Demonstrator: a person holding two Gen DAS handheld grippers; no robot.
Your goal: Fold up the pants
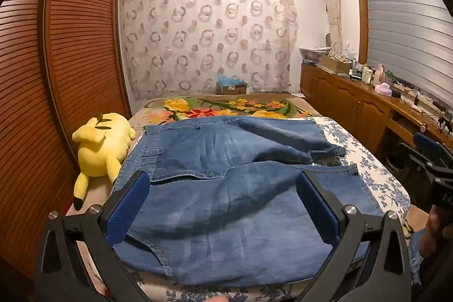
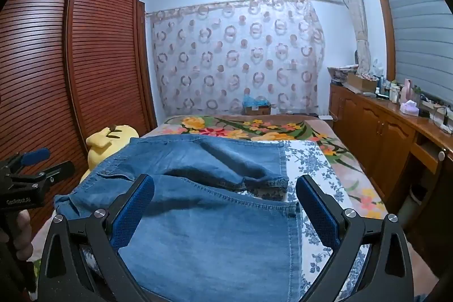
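On the bed (image 1: pixel 368 166), pants (image 1: pixel 226 203) lie beneath both open claws.

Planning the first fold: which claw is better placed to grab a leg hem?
Right, probably. The right claw hangs open by the near leg's hem of the jeans; the left claw sits over mid-fabric.

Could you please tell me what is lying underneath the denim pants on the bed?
The denim pants lie on a white sheet with blue flowers, which shows past their right edge and hem. Farther back is a bright floral blanket. Whatever lies directly beneath the denim is covered.
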